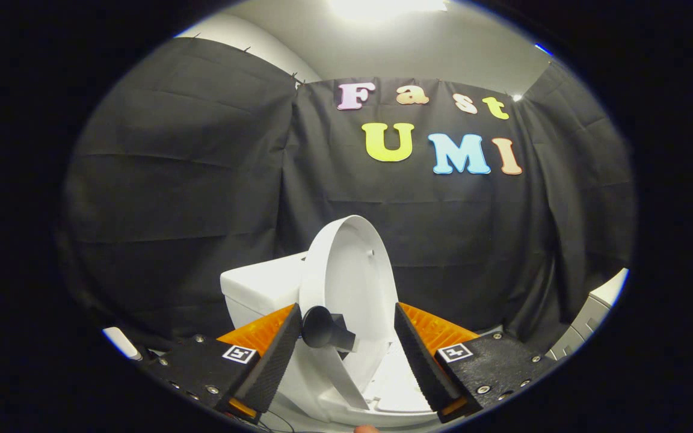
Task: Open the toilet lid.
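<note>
Gripper (pixel 346 337) with fingers spread apart, gripping nothing; the raised toilet lid (pixel 349 270) stands between them, its dark knob (pixel 322 328) beside the left finger, the tank (pixel 259 288) behind. Risk: released short of balance, the lid may fall shut.

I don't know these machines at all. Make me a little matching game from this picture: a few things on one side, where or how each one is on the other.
1. lid
2. tank
3. knob
4. gripper

a. open, fingers apart
b. raised, nearly upright
c. behind the lid
d. dark, on the lid, between the fingers

Pairs: 1-b, 2-c, 3-d, 4-a
</note>
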{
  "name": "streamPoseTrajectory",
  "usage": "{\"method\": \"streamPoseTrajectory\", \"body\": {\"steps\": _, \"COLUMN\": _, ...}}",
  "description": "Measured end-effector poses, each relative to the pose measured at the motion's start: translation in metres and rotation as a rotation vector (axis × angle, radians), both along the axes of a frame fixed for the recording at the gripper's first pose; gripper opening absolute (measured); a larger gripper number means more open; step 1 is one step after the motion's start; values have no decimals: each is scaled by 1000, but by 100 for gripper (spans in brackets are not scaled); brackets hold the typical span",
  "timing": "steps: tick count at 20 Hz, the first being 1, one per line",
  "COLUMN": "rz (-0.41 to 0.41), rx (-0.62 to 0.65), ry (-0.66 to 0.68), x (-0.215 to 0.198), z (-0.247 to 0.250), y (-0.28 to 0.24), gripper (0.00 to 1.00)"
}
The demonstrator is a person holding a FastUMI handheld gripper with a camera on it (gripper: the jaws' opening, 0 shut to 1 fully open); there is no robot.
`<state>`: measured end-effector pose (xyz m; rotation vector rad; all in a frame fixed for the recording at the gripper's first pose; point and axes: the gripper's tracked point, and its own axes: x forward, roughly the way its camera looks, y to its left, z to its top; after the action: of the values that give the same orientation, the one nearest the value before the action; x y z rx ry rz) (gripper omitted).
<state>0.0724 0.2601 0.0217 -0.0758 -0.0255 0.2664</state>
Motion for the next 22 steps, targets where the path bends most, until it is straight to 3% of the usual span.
{"method": "streamPoseTrajectory", "body": {"steps": 5, "rz": -29, "rx": 29, "ry": -58, "x": -13, "z": 32, "y": -38, "gripper": 95}}
{"method": "streamPoseTrajectory", "body": {"steps": 22, "rz": -164, "rx": 53, "ry": -99, "x": -28, "z": 53, "y": -188, "gripper": 95}}
